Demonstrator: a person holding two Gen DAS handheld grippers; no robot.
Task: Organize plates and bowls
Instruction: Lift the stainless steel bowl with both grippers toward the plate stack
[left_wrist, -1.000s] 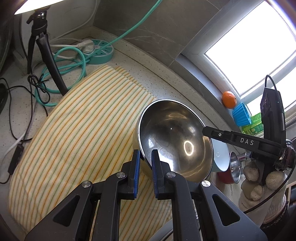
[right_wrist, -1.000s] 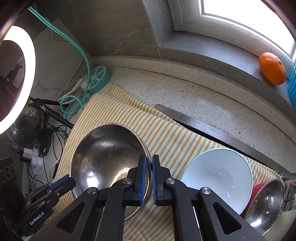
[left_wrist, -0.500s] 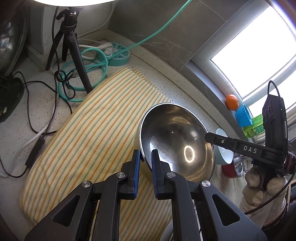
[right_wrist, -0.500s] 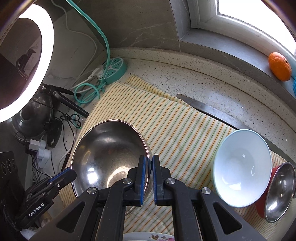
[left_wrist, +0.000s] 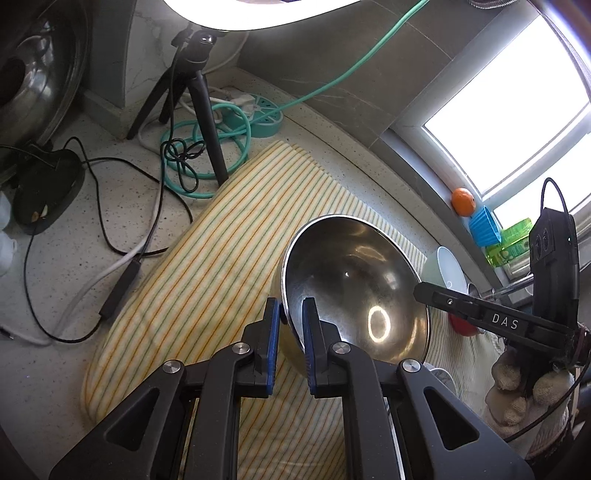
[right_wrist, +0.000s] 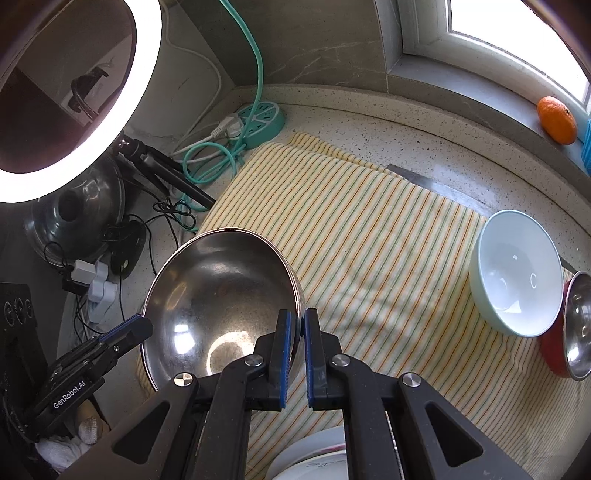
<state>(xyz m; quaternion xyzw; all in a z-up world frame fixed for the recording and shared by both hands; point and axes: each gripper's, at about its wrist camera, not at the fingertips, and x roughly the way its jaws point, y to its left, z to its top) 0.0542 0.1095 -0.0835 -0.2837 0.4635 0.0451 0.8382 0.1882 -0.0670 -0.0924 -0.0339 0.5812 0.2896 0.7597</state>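
A large steel bowl (left_wrist: 354, 288) (right_wrist: 218, 295) hangs above the striped cloth (left_wrist: 207, 273) (right_wrist: 369, 251), held at opposite rims by both grippers. My left gripper (left_wrist: 288, 321) is shut on its near rim; it also shows in the right wrist view (right_wrist: 138, 328). My right gripper (right_wrist: 297, 332) is shut on the other rim; it also shows in the left wrist view (left_wrist: 421, 290). A pale blue bowl (right_wrist: 515, 273) (left_wrist: 445, 267) stands on the cloth to the right. Beside it lies a red bowl with a steel bowl inside (right_wrist: 576, 328). A white plate (right_wrist: 310, 461) shows below.
A ring light on a tripod (left_wrist: 199, 99), a teal power hub (right_wrist: 258, 123) with a green cable, black cords and a steel pot lid (right_wrist: 74, 218) crowd the left of the counter. An orange (right_wrist: 556, 120) lies on the window sill.
Both grippers have lifted the steel bowl and carried it left and back, away from the pale blue bowl. More of the counter and tripod shows now.
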